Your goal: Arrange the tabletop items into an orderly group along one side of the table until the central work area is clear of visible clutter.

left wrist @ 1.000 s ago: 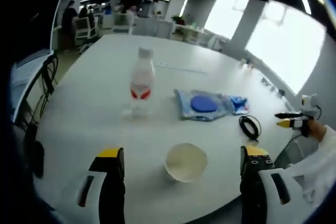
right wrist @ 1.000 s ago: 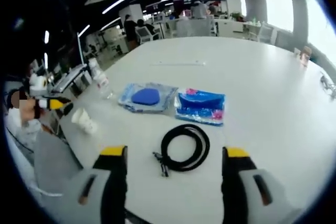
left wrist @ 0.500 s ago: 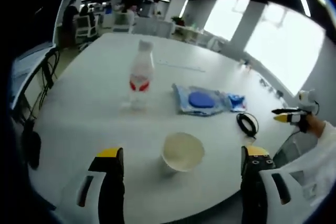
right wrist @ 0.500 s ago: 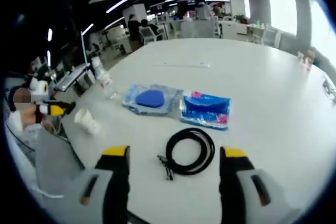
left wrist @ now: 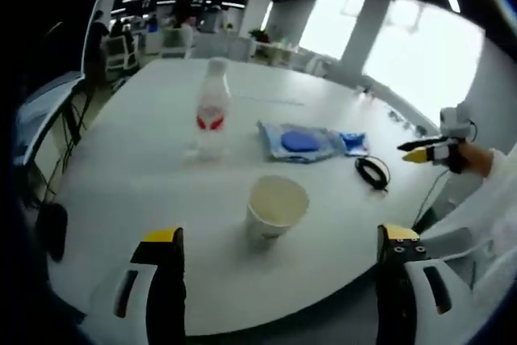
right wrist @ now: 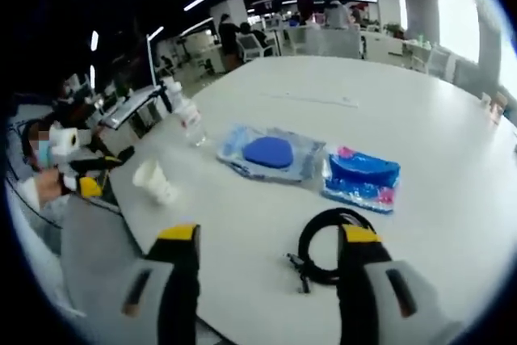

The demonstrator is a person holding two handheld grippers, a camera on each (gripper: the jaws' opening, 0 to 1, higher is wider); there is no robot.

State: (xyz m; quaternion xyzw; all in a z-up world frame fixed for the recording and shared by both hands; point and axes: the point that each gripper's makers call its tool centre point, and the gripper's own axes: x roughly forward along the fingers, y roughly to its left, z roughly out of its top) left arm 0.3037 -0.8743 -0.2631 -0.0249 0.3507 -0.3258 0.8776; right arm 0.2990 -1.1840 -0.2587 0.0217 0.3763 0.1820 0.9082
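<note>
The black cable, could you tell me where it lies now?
In the right gripper view the cable lies coiled between the open jaws, just below the blue packet.

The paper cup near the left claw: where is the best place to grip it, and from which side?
Grip the paper cup across its side wall, below the rim, approaching level from the left claw's side. It stands upright with its mouth open, so the round wall probably fits between the open jaws.

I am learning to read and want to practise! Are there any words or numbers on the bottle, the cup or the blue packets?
No text can be read here.
Bottle: red label mark, too blurred to read.
Paper cup: plain, no print visible.
Packet with the blue disc: no readable words.
Blue and pink packet: markings too small and blurred.
</note>
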